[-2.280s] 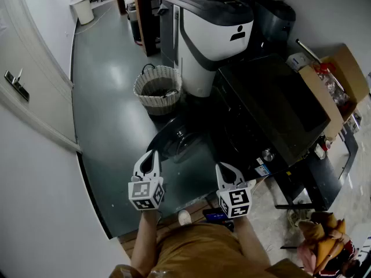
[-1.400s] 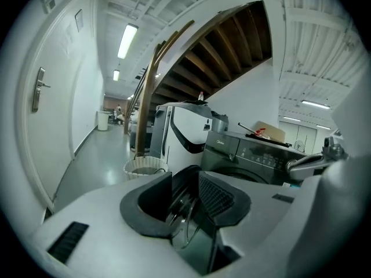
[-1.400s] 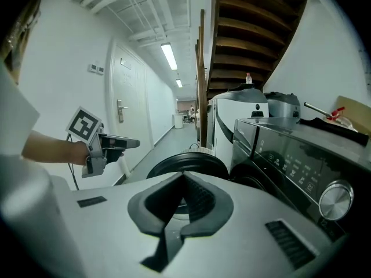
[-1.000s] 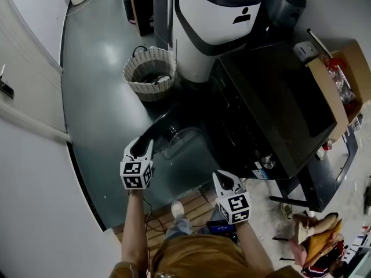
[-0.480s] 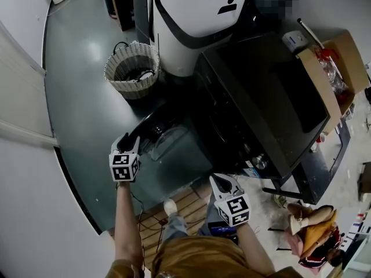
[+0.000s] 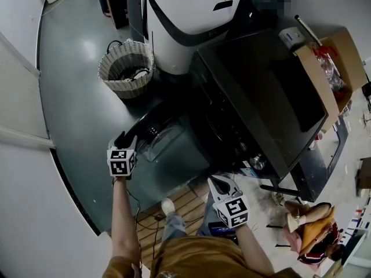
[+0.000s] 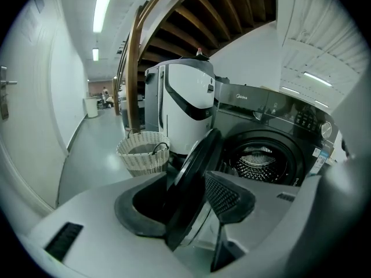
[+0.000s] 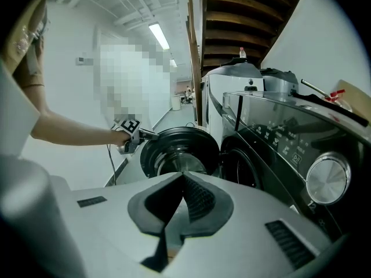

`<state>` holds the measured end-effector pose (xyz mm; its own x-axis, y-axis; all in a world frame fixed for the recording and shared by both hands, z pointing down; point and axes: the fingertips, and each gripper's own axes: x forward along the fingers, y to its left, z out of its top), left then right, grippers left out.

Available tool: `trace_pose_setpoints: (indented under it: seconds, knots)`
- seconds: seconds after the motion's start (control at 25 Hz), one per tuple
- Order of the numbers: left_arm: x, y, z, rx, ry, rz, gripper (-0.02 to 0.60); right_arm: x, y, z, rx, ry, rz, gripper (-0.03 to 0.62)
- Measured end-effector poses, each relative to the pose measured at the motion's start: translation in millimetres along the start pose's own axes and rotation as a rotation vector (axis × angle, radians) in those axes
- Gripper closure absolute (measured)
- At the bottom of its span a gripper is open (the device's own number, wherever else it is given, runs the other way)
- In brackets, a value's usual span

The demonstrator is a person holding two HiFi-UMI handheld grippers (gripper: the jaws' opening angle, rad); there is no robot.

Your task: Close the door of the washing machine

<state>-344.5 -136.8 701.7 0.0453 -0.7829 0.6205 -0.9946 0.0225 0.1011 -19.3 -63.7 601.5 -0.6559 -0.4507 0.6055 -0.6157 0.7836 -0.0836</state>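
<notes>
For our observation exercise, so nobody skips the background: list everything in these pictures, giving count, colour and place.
washing machine: one, black, front-loading, right of centre in the head view.
door: one, dark with a glass window, swung open from the machine's front.
white appliance: one, white and black, standing next to the washing machine.
basket: one, pale wicker, on the floor beside the white appliance.
cardboard box: one, brown, at the machine's far side.
slatted mat: one, brown wood, on the floor by the person's feet.
left gripper: one, white, jaws open and just opened wider, the door's rim between them.
right gripper: one, white, jaws together, empty, before the machine's front.
</notes>
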Motion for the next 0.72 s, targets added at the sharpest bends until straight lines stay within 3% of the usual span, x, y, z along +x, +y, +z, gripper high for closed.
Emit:
trace_pose_setpoints:
  seconds: [0.72]
  knots:
    - [2.0, 3.0, -2.8, -0.050, 0.069, -0.012, 0.365, -13.6, -3.0, 5.9, 0.019, -0.025, -0.027, 0.582]
